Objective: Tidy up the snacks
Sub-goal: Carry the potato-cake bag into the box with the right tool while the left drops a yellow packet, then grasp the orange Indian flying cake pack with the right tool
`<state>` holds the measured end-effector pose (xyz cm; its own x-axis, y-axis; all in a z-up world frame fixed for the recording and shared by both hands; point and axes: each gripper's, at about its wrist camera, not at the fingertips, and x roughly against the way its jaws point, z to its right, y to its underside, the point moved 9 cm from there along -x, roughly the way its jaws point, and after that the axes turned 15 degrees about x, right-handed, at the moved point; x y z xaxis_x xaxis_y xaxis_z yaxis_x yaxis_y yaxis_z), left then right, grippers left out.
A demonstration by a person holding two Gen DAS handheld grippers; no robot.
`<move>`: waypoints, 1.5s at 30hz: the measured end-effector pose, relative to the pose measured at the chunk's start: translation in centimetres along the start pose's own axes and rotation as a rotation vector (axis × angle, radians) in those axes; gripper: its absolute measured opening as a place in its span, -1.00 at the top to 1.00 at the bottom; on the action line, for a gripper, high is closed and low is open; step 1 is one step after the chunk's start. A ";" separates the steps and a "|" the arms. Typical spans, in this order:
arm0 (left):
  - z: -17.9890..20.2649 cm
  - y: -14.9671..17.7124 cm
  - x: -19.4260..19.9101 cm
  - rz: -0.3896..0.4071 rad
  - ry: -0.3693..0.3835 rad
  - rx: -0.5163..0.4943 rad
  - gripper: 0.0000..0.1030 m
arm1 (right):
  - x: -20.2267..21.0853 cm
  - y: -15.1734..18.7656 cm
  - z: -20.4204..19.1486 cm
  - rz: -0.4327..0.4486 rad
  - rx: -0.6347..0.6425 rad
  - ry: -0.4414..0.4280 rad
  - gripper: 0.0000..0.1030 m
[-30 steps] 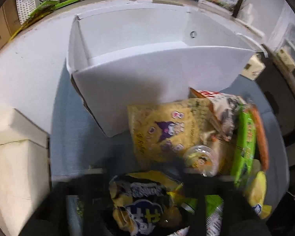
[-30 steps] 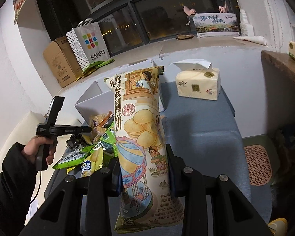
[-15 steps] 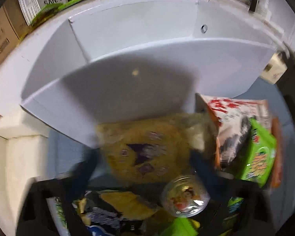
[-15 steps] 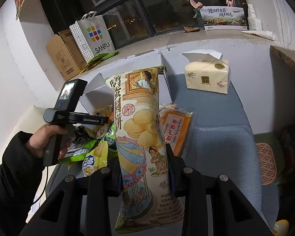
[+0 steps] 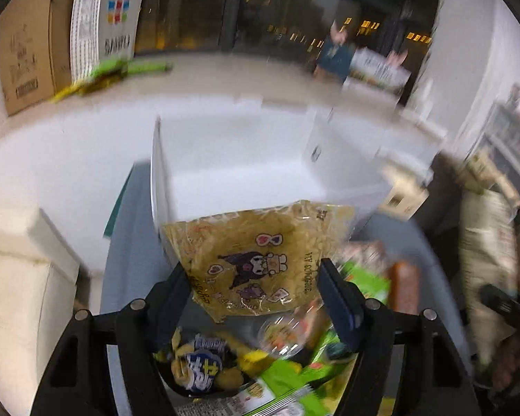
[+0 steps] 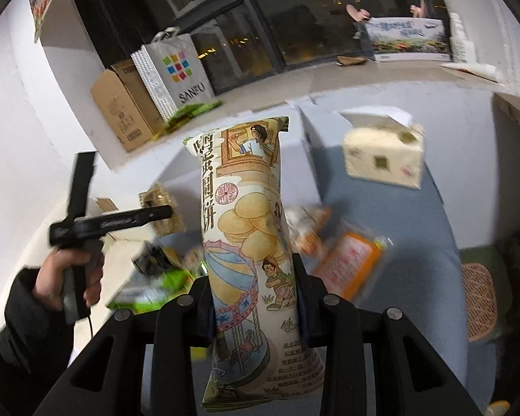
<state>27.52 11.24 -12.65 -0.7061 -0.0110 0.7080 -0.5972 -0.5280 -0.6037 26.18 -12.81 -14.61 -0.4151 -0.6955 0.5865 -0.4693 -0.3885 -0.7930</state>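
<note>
Left wrist view, up close: the left tool [image 5: 256,287] is clamped on a yellow noodle bag [image 5: 260,256], held above the snack pile [image 5: 260,364] on the blue table [image 5: 128,242]. Beyond the bag sits the open white box [image 5: 246,159], its near wall just behind the bag's top edge. This view is smeared with motion, and the cardboard carton [image 5: 24,52] and shopping bag [image 5: 107,14] stand far back on the sill.

Right wrist view: the right tool [image 6: 256,294] is squeezing a tall biscuit pack [image 6: 246,228], upright between the fingers. Only here do we see the person's hand [image 6: 69,277] holding the left tool's handle at left, the noodle bag at its tip. Only here, too, an orange packet [image 6: 350,263] lies on the table just right of the pack, and farther back a tissue pack [image 6: 384,156] beside the white box's corner.
</note>
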 end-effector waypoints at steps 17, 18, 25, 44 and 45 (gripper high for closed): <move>-1.5 -12.9 -5.2 -0.039 -0.049 -0.071 -0.67 | -18.1 -19.8 3.9 -0.118 0.049 0.093 0.25; -1.8 -12.9 -5.5 -0.038 -0.061 -0.067 -0.93 | -19.0 -19.8 4.1 -0.138 0.044 0.089 0.22; -4.0 -12.1 -3.7 -0.010 -0.063 -0.014 -1.00 | -18.7 -19.5 6.5 -0.067 -0.062 0.083 -1.00; -1.5 2.2 15.1 0.205 0.189 -0.136 -1.00 | -0.3 -11.6 -0.1 0.148 0.111 0.114 -1.00; -1.3 3.2 15.5 0.210 0.190 -0.148 -1.00 | 0.4 -10.1 -0.1 0.144 0.105 0.130 -1.00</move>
<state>14.17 10.50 -4.15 -0.8698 0.0592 0.4899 -0.4700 -0.4018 -0.7859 30.67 -9.12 -6.33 -0.5723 -0.6670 0.4770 -0.3170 -0.3564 -0.8789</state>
